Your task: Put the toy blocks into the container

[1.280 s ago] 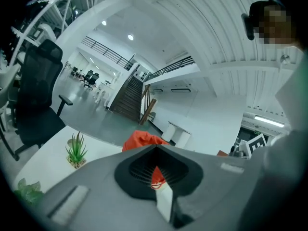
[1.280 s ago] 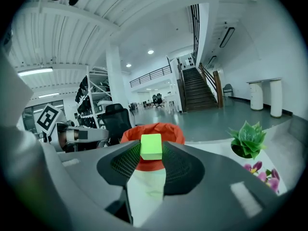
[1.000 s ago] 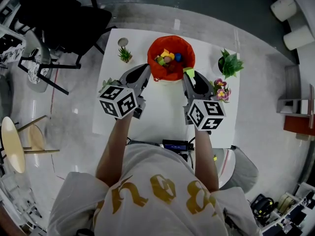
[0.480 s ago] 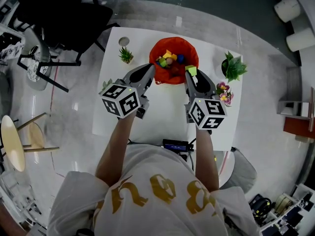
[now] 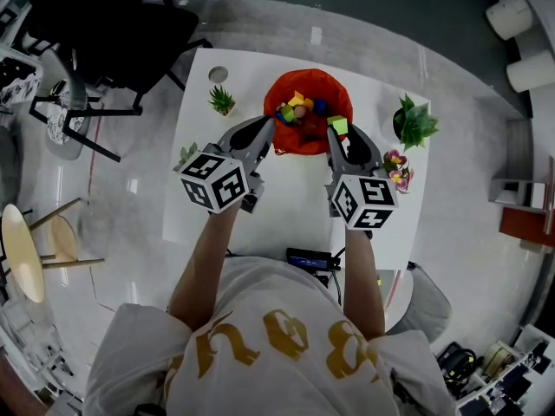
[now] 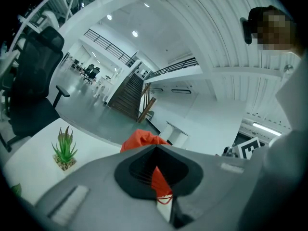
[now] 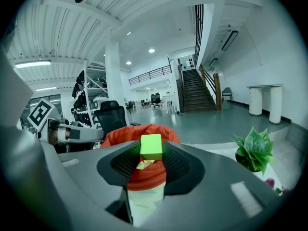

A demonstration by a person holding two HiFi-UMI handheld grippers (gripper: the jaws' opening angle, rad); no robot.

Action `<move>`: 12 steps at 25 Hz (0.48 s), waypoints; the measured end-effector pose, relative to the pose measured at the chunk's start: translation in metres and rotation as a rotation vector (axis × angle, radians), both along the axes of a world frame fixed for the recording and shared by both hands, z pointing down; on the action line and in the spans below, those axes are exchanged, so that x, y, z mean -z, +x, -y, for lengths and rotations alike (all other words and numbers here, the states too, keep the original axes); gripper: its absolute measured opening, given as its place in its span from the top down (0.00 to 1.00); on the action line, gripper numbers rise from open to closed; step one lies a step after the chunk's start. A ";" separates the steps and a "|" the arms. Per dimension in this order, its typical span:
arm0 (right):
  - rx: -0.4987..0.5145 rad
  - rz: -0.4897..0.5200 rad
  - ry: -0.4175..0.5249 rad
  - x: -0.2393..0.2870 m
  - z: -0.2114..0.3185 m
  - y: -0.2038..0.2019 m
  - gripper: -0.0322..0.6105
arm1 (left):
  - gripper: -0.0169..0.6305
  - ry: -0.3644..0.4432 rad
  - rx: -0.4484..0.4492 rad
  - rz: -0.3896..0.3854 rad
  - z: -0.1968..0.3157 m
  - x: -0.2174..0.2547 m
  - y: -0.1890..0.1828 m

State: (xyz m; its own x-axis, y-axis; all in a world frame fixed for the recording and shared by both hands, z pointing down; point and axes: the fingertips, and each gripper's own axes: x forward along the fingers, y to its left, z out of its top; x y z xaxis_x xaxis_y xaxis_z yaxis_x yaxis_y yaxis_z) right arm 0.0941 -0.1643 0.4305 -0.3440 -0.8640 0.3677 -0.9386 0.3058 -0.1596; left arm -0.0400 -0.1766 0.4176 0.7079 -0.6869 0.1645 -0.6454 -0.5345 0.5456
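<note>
R gripper point(image 5: 340, 135) is clamped on the green block point(image 7: 151, 147). Over the last sec it's crept fwd a touch, so the block is now at the bag's point(image 5: 303, 74) near-right rim, not yet over the middle. Grip is unchanged, so no release yet. L gripper point(image 5: 263, 129) is pinched shut on the near-left rim, red cloth between its jaws, prob. steadying the mouth. Bag stands mid-way along the tabletop's point(image 5: 286, 189) far edge, w/ other blocks point(image 5: 295, 107) already inside. My read: nearly at the drop point. A bit more fwd, then open.
</note>
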 end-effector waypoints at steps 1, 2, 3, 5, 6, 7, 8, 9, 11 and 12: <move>-0.003 -0.002 0.002 0.000 0.002 0.000 0.69 | 0.97 -0.001 0.000 -0.001 0.000 0.000 0.000; -0.005 -0.005 0.004 0.000 0.003 0.000 0.69 | 0.97 -0.001 0.000 -0.001 0.001 -0.001 0.000; -0.007 -0.007 0.007 0.000 0.004 0.000 0.71 | 0.97 -0.002 0.000 -0.001 0.001 -0.001 -0.001; -0.006 -0.010 0.009 0.000 0.006 -0.001 0.68 | 0.97 -0.005 0.001 0.000 0.001 -0.002 -0.002; -0.005 -0.010 0.009 -0.001 0.006 -0.001 0.67 | 0.97 -0.006 0.002 0.000 0.001 -0.002 -0.003; -0.005 -0.010 0.009 -0.001 0.006 -0.001 0.67 | 0.97 -0.007 0.003 0.000 0.001 -0.003 -0.003; -0.005 -0.011 0.009 -0.001 0.006 -0.001 0.67 | 0.97 -0.008 0.003 0.000 0.001 -0.003 -0.003; -0.005 -0.012 0.008 -0.001 0.006 -0.001 0.67 | 0.97 -0.008 0.004 0.000 0.001 -0.003 -0.004; -0.005 -0.017 0.008 -0.001 0.006 -0.001 0.68 | 0.97 -0.009 0.004 -0.001 0.001 -0.002 -0.004; -0.006 -0.019 0.008 0.000 0.005 -0.001 0.68 | 0.97 -0.008 0.004 0.000 0.001 -0.002 -0.004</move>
State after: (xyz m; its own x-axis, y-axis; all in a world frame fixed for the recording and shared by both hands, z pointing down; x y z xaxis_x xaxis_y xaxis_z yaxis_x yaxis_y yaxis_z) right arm 0.0931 -0.1696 0.4309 -0.3323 -0.8687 0.3672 -0.9431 0.3018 -0.1396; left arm -0.0440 -0.1775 0.4197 0.7051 -0.6884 0.1699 -0.6475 -0.5274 0.5502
